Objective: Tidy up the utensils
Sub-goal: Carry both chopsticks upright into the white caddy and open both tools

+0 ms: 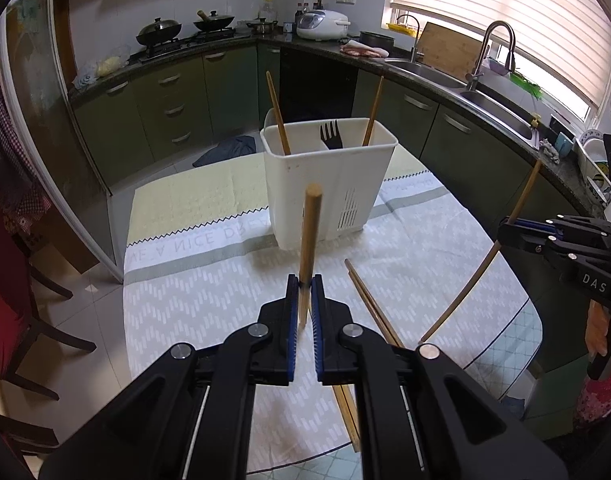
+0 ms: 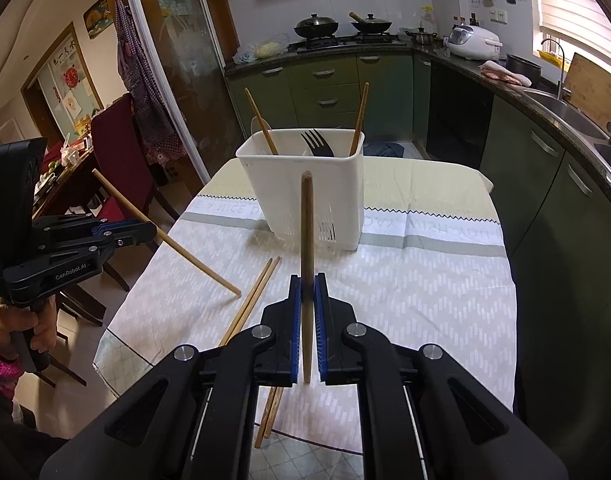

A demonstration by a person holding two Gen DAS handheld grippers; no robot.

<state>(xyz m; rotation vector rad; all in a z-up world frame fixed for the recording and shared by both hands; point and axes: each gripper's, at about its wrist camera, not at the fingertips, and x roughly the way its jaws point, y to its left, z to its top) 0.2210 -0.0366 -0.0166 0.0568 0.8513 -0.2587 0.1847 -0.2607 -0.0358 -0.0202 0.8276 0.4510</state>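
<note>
While each clamps one wooden chopstick, the left gripper (image 1: 305, 286) and right gripper (image 2: 307, 286) hang above the table (image 2: 445, 300); the white utensil holder (image 2: 301, 192) stands near its far edge.

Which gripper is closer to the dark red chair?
Left. The left gripper sits on the dark red chair's side of the table; the right gripper is farther across it.
</note>
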